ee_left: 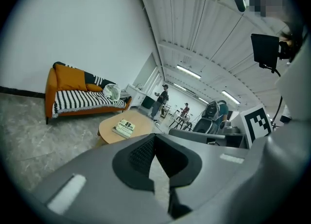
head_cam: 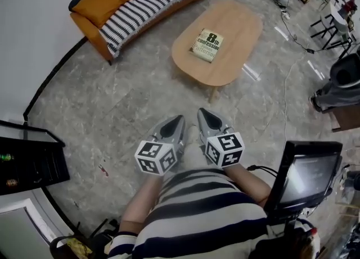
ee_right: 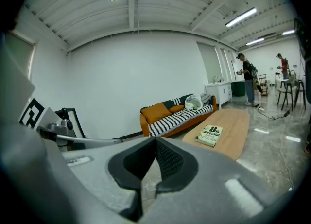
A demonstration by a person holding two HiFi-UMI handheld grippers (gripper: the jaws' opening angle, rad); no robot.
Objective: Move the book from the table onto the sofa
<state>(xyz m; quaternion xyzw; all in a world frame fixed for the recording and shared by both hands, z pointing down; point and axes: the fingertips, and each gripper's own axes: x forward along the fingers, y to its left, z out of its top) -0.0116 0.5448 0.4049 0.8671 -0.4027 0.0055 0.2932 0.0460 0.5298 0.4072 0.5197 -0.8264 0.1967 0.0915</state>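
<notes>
On the wooden table (head_cam: pixel 239 30) lies a pale book (head_cam: pixel 207 45); left gripper (head_cam: pixel 178 121), right gripper (head_cam: pixel 203 114) closed, empty.

A dark monitor (head_cam: pixel 308 175) and a black shelf unit (head_cam: pixel 34 165) flanked the grey marbled floor (head_cam: pixel 112 106); stools (head_cam: pixel 329 25) stood beyond

The book (head_cam: pixel 207 45) lies closed and flat, cover up, pale green with a big 8 on it, near the middle of the oval wooden table (head_cam: pixel 239 25). The orange sofa (head_cam: pixel 90 32) stands beyond, apart from the table.
</notes>
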